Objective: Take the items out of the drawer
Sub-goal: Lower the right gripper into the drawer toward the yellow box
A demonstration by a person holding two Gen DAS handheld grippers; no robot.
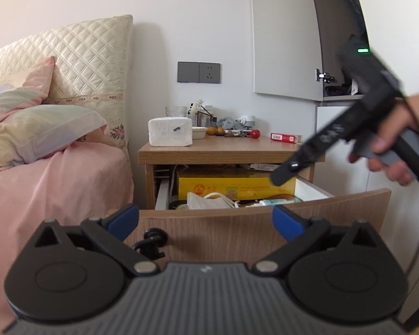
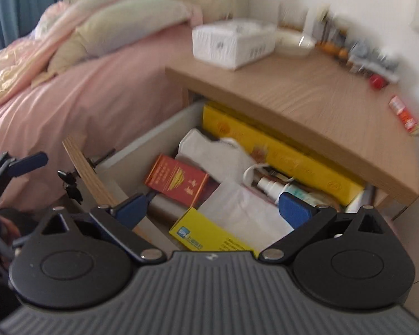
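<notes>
here, both grippers spread wide over the pulled-out drawer (image 2: 131,150).
right gripper (image 2: 215,209) above red box (image 2: 178,180) and white mask (image 2: 215,153); left gripper (image 1: 206,220) empty behind drawer front (image 1: 237,231); nightstand top (image 2: 307,95) overhangs yellow box (image 2: 279,150).

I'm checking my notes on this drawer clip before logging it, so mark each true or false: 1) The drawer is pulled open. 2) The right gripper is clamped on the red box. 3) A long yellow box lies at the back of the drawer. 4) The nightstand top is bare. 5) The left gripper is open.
1) True: the drawer is pulled out, contents showing.
2) False: the right gripper is open above the drawer, holding nothing; the red box lies untouched.
3) True: the long yellow box runs along the back.
4) False: the nightstand carries a white tissue box and small items.
5) True: the left gripper is open and empty.
</notes>
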